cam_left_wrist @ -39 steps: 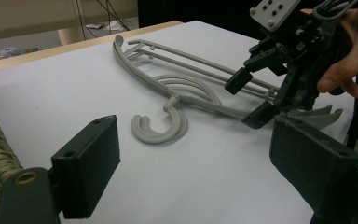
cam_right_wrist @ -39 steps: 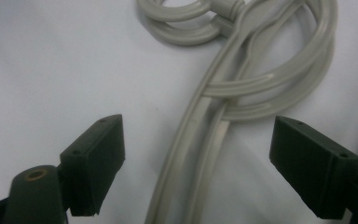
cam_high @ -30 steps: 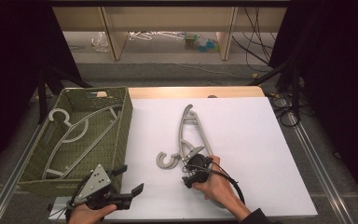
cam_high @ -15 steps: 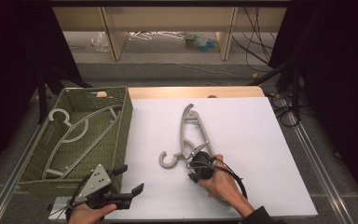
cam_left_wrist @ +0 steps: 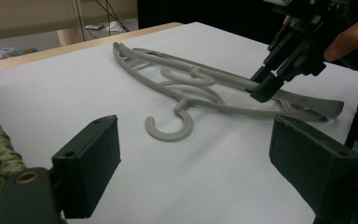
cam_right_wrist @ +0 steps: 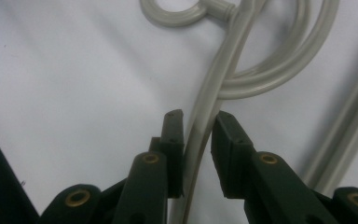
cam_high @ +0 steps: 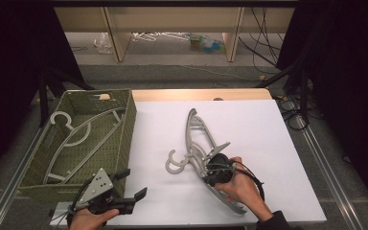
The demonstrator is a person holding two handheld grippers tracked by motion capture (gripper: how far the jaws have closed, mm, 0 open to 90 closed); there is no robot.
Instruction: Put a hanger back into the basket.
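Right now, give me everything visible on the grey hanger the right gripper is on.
The grey plastic clothes hanger looks moulded and matte, with a curved shoulder arm and a round open hook at its neck. It lies on the white table sheet, overlapping a second grey hanger of the same kind, hooks pointing toward the woven green basket. The right gripper has just been closing; its jaws now clamp a thin arm of the hanger near the neck.
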